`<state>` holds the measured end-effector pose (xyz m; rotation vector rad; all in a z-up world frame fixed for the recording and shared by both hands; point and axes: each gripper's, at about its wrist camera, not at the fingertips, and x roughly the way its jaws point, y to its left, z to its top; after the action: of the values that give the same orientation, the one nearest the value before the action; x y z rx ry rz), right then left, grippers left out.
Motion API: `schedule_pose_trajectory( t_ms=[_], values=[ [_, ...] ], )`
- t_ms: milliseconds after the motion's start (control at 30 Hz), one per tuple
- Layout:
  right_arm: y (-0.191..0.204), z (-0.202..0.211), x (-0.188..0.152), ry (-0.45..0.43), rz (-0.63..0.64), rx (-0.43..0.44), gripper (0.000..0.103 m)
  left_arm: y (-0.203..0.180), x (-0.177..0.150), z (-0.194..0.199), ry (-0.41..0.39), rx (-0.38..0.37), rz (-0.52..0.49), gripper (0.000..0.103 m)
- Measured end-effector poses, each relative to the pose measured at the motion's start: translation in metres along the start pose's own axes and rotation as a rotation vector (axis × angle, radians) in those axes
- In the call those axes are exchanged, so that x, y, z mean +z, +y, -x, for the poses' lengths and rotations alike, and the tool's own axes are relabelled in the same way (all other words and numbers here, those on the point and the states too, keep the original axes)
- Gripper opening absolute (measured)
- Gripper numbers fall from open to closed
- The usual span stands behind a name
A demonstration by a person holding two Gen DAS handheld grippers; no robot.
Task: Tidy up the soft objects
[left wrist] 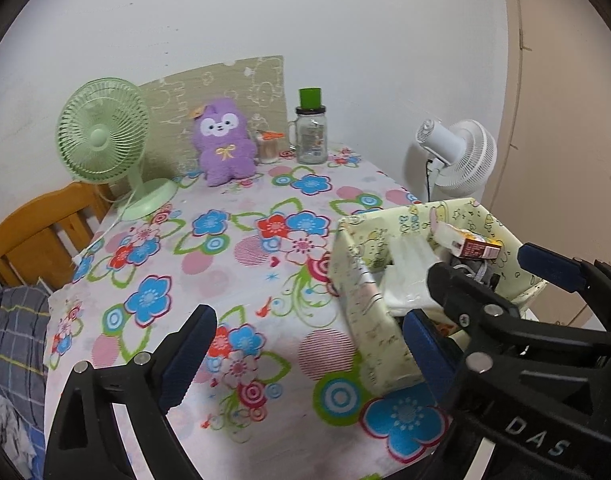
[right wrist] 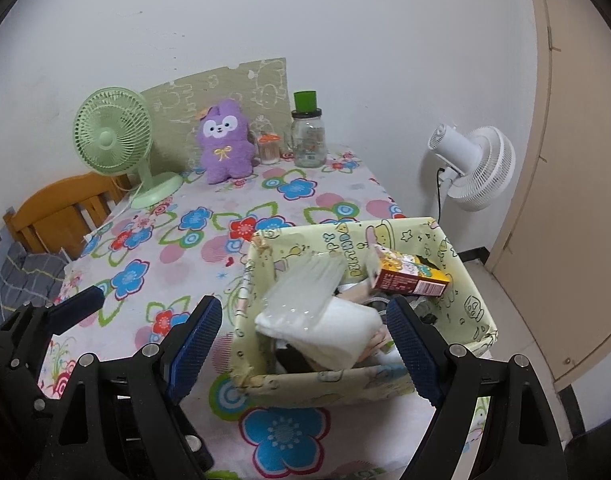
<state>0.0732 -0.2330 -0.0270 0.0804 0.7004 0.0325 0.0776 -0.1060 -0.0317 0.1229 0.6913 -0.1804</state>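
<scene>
The purple plush toy (left wrist: pixel 224 142) sits upright at the far edge of the table (left wrist: pixel 241 280), leaning on a patterned board (left wrist: pixel 225 84) that stands against the wall. It is well apart from both tools. A green desk fan (left wrist: pixel 105 136) stands at the far left corner, and a small orange-lidded jar (left wrist: pixel 268 146) and a glass jar with a green cap (left wrist: pixel 311 128) stand just to the right of the plush.

The left tool (left wrist: pixel 305 360) hovers over the near edge of the table with its jaws wide apart, holding nothing; its right finger lies close beside the near left corner of the yellow-green storage box (left wrist: pixel 369 320). The right tool (right wrist: pixel 305 348) also has its jaws spread apart and empty, hanging over the near side of the same box (right wrist: pixel 329 388), which stands at the near right corner of the table.

Inside the box lie a folded white cloth (right wrist: pixel 333 332) in clear plastic wrap and a small printed carton (right wrist: pixel 409 276), with darker items underneath that cannot be made out. A white fan (right wrist: pixel 473 168) stands beyond the table's right edge.
</scene>
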Motion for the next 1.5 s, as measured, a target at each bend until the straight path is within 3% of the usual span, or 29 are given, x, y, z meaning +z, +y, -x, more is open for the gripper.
schedule_pose_trajectory(
  t_ms=[333, 733, 1033, 1200, 1500],
  values=[
    [0.022, 0.009, -0.009, -0.017, 0.000, 0.023, 0.087, 0.035, -0.017, 0.018, -0.031, 0.046, 0.045, 0.103],
    [0.043, 0.022, -0.021, -0.049, 0.031, 0.042, 0.091, 0.068, -0.038, 0.041, -0.067, 0.101, 0.097, 0.103],
    [0.045, 0.037, -0.027, -0.084, 0.037, 0.038, 0.095, 0.079, -0.046, 0.057, -0.095, 0.156, 0.113, 0.103],
    [0.044, 0.048, -0.027, -0.118, 0.037, 0.038, 0.098, 0.082, -0.044, 0.066, -0.088, 0.167, 0.128, 0.103],
    [0.038, 0.061, -0.031, -0.171, 0.033, 0.027, 0.103, 0.081, -0.048, 0.076, -0.143, 0.165, 0.128, 0.103]
  ],
)
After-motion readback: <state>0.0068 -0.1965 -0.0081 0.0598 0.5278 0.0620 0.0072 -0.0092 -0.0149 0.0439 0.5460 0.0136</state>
